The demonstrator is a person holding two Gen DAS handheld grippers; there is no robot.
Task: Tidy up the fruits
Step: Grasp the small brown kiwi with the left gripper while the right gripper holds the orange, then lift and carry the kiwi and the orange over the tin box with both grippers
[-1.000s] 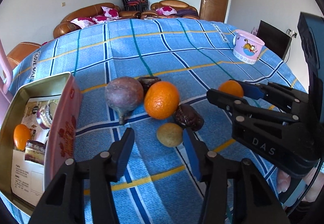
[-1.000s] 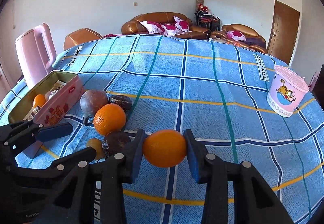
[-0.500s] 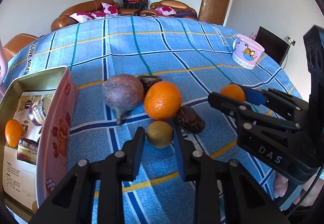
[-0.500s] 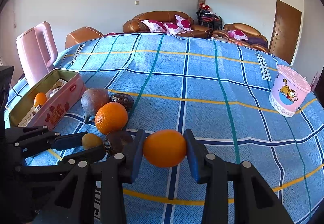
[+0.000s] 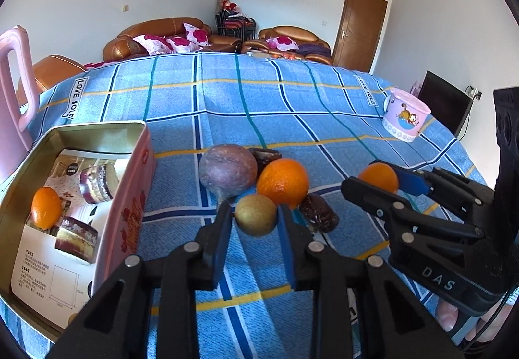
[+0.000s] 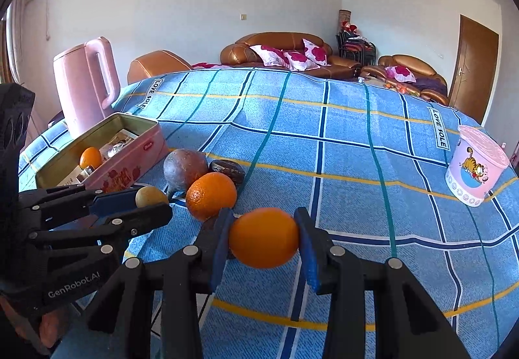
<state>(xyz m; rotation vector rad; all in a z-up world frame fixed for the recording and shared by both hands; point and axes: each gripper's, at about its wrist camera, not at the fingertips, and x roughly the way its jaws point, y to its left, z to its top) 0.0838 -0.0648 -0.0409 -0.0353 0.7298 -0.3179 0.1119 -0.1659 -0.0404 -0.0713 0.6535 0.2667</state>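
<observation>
A white-walled room with brown leather sofas (image 6: 279,47) lies behind a table under a blue checked cloth (image 5: 259,106). Toward its left edge stands a pink kettle (image 6: 86,83), and beside that an open pink tin (image 5: 129,203) holding one small orange (image 5: 46,207) on printed paper. A pink lidded tub (image 6: 475,164) sits far right. Just right of the tin the loose fruit clusters: a purple round fruit (image 5: 227,169) touching a large orange (image 5: 282,182), with two dark wrinkled fruits (image 5: 318,213) beside them. The right gripper (image 6: 264,237) pinches an orange fruit (image 6: 264,237) between its blue pads. The left gripper (image 5: 255,219) pinches a small yellow-green fruit (image 5: 255,219), next to the cluster.
</observation>
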